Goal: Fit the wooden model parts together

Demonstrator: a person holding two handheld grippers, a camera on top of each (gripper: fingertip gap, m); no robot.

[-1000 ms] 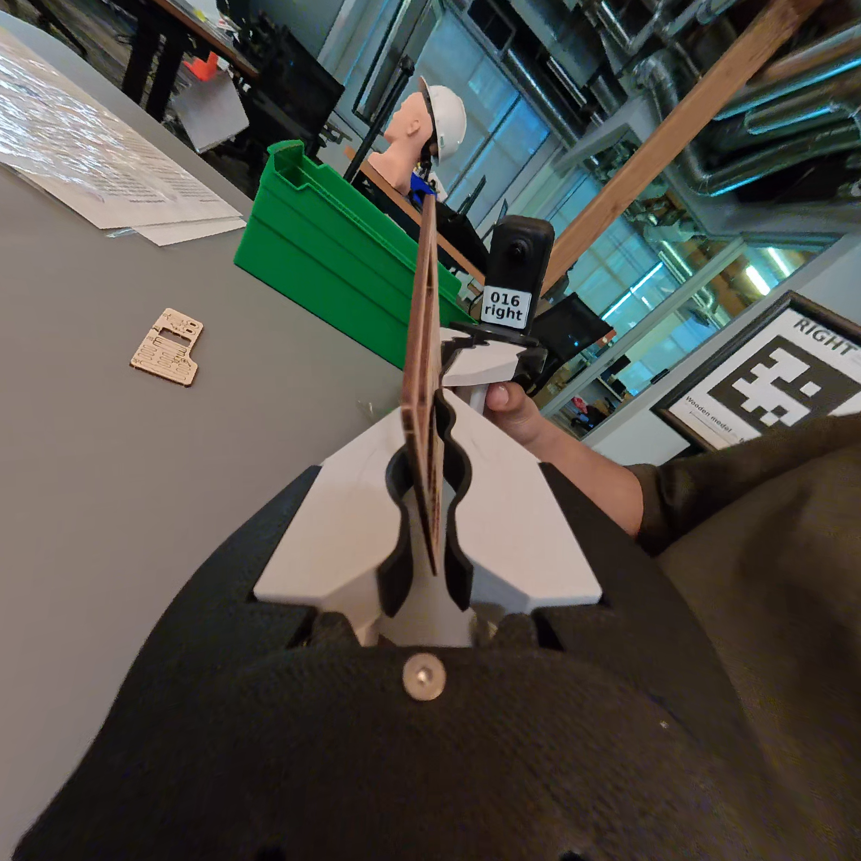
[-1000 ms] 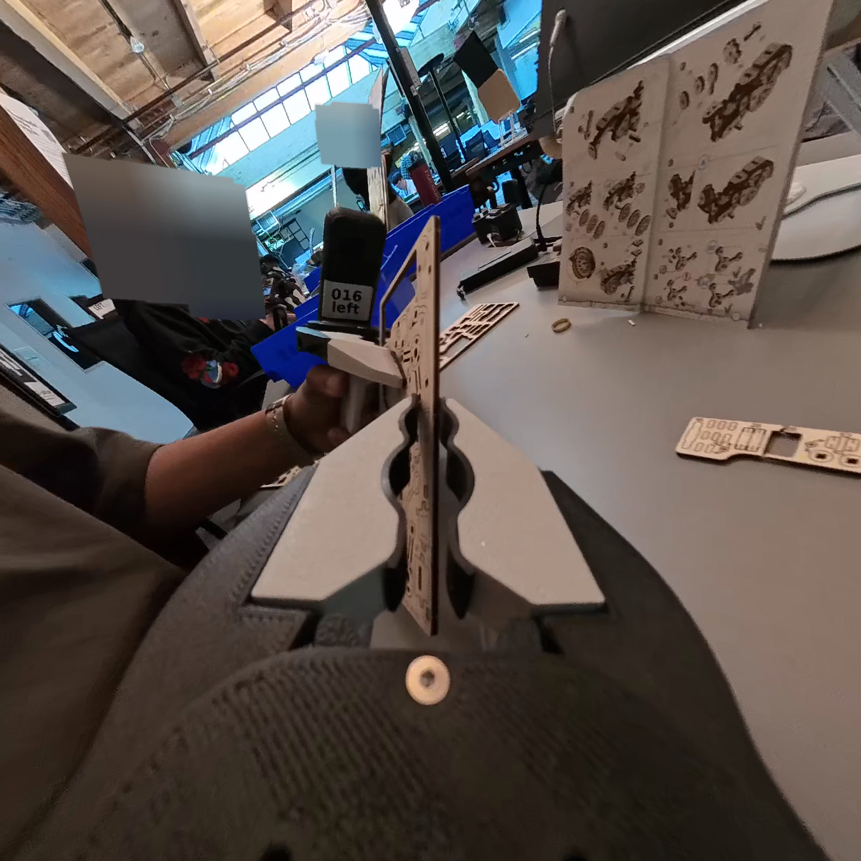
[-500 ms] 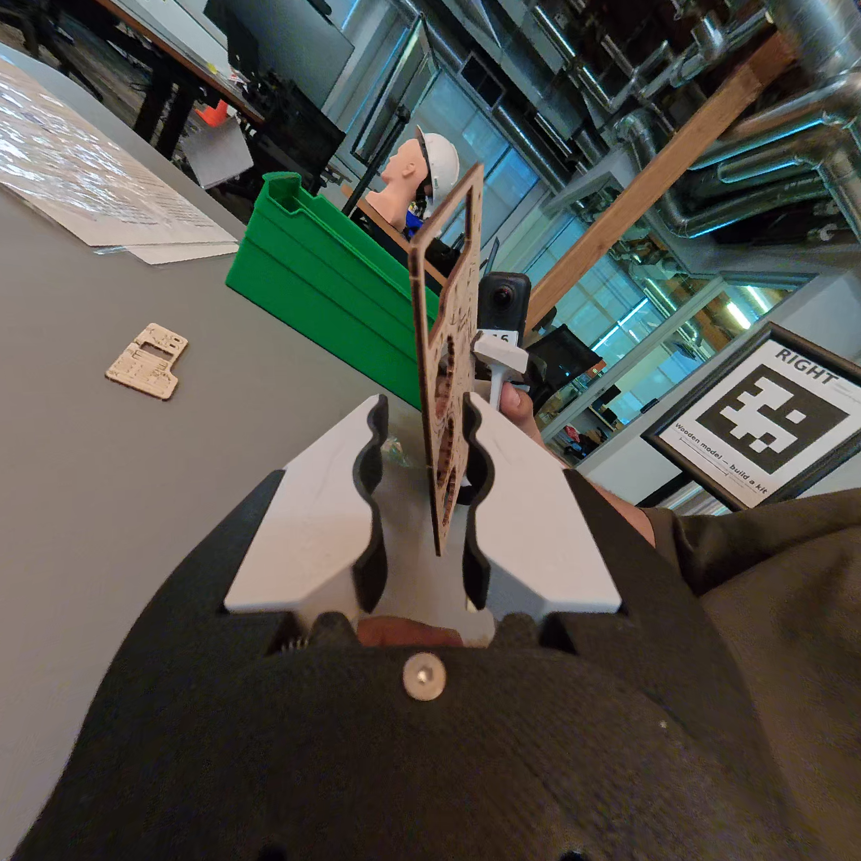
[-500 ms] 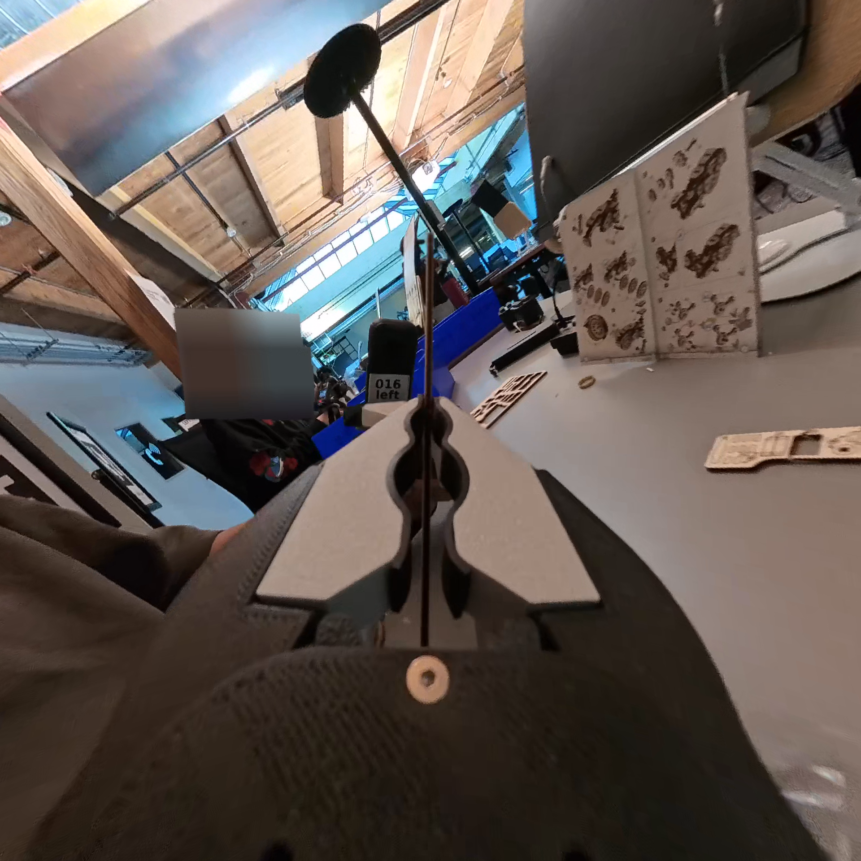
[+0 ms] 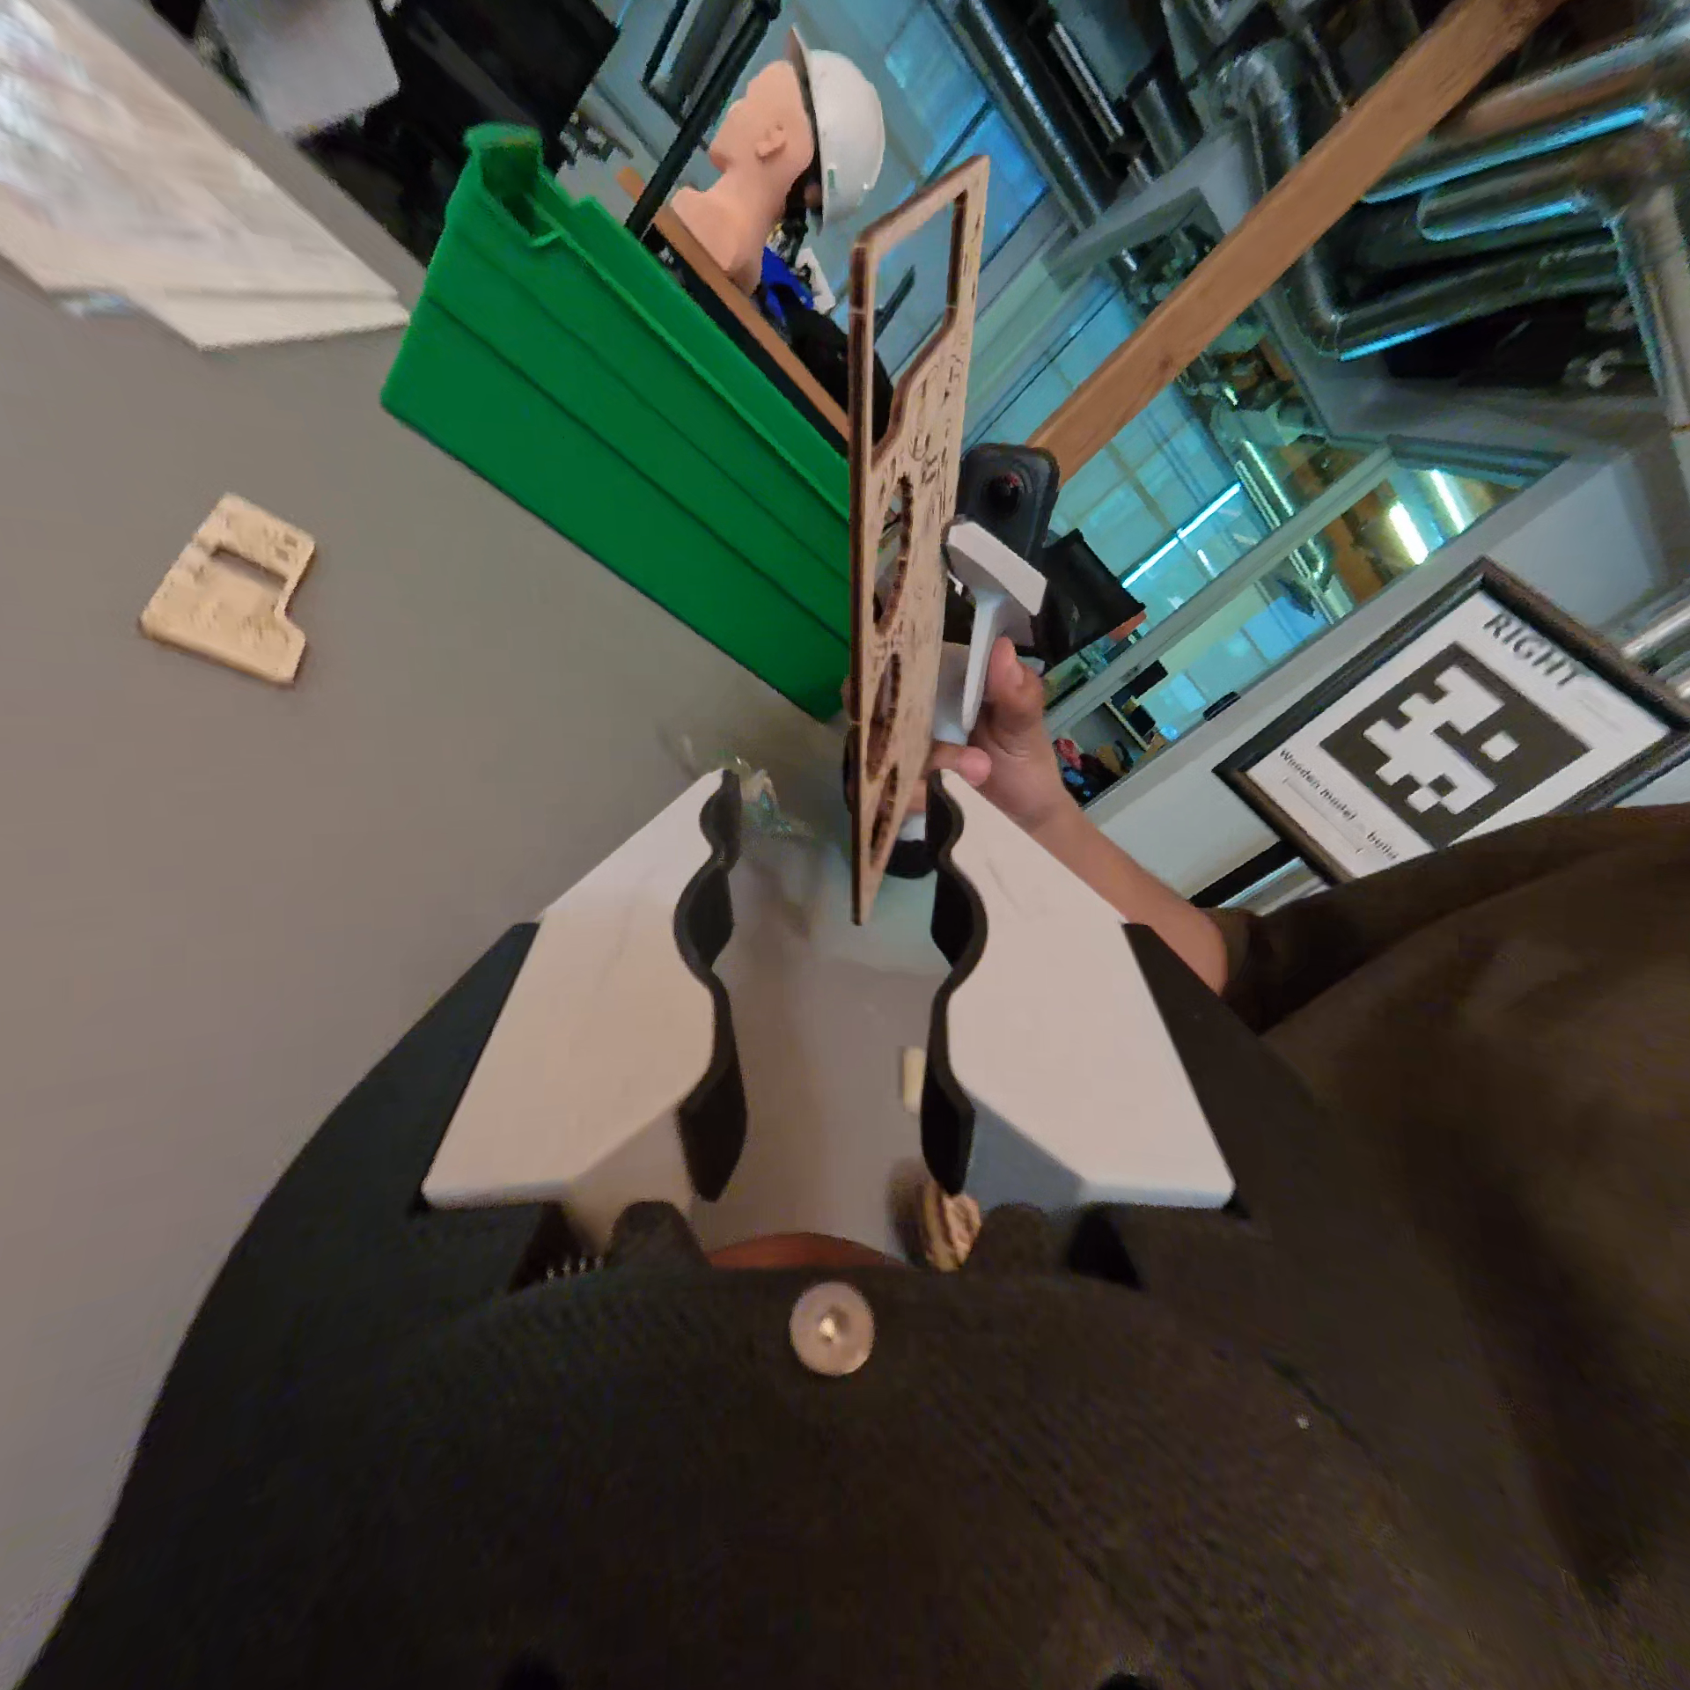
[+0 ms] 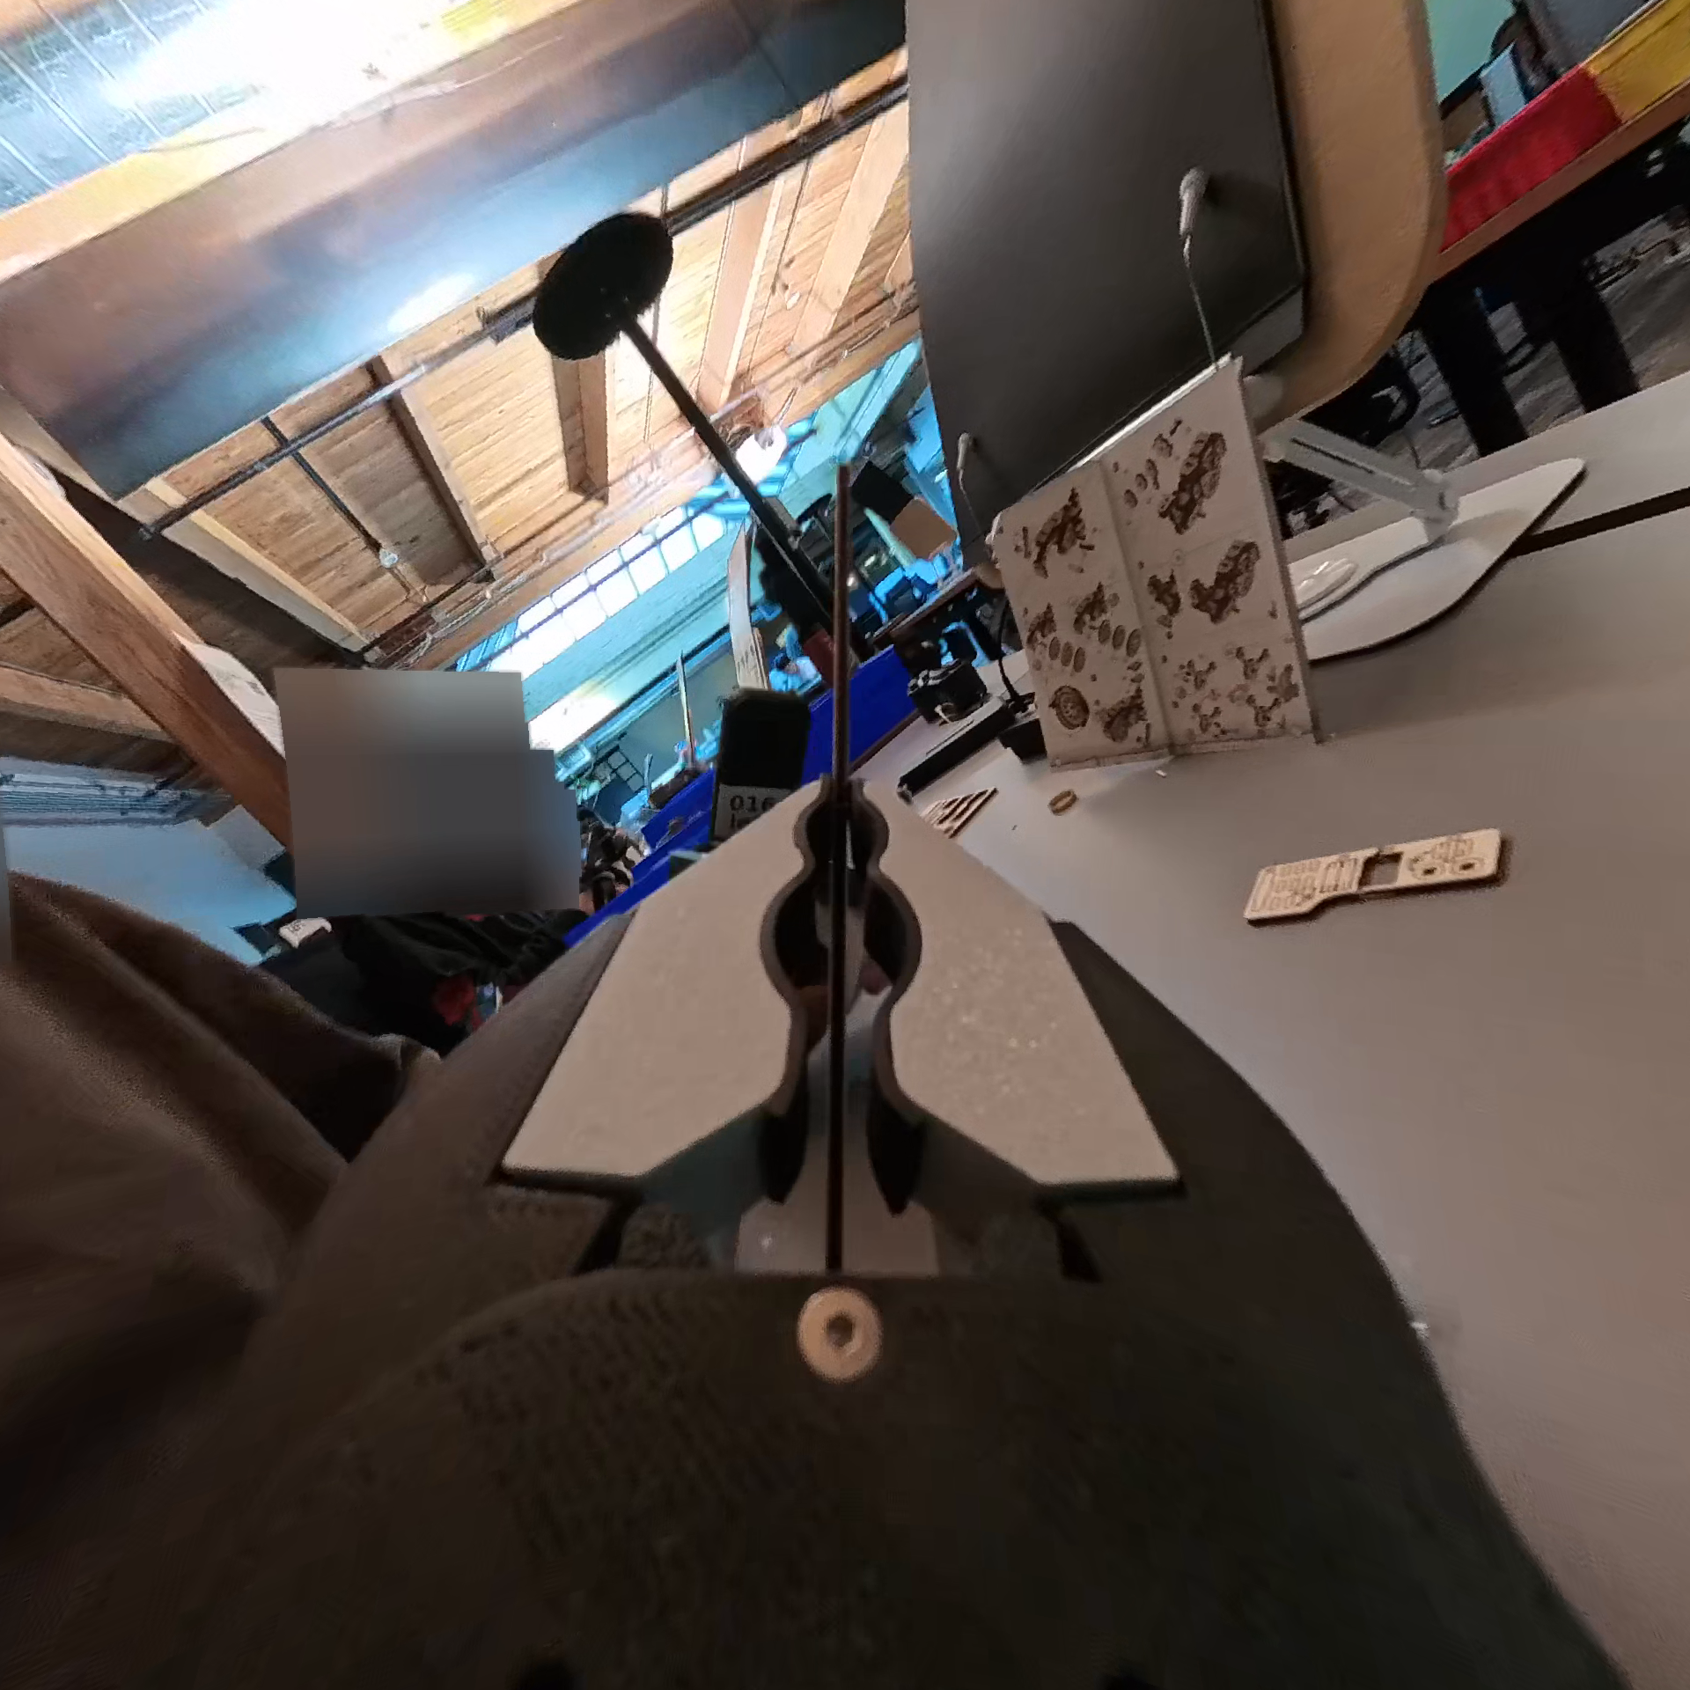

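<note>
A thin wooden sheet (image 6: 837, 914) is pinched edge-on, upright, by the right gripper (image 6: 837, 814) above the grey table (image 6: 1372, 1052), while the left gripper (image 5: 828, 805) is spread apart, empty.

Right gripper (image 6: 837, 805) clamping wooden sheet (image 6: 839, 640) edge-on, grey table (image 6: 1372, 1052)

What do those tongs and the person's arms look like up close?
Each set of tongs, left and right, has two pale grey wedge-shaped fingers lined with wavy black pads, on a rough-textured black body with a silver screw at its centre. The far set carries a small black camera. The person wears a dark olive-brown sleeve.
</note>
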